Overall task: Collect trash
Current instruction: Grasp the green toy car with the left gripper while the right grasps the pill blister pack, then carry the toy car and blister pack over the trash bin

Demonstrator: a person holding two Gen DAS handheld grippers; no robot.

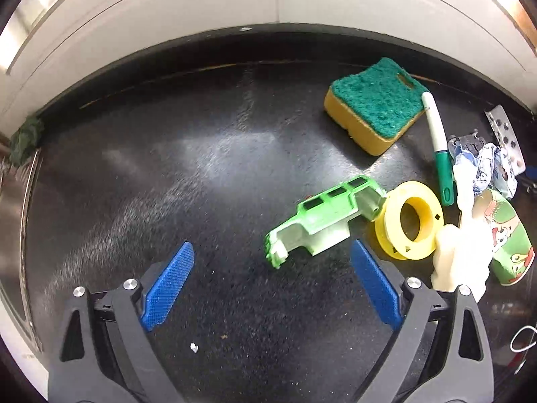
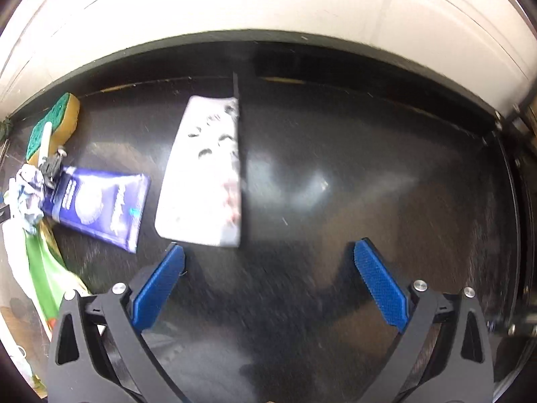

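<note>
Bright overhead glare on dark counter (image 1: 208,154); motion blur; fisheye-curved edges.

Ahead and to the right of the left gripper, the paper cup (image 1: 510,235) sits half behind a pale cream object (image 1: 459,262) too washed out to identify. The blister pack (image 1: 505,134) is partly hidden behind the crumpled wrapper (image 1: 483,168). Just ahead of the right gripper's left finger, print on the white packet (image 2: 204,174) smears into blur. Far left, the sponge (image 2: 53,124) is foreshortened near the frame edge.
</note>
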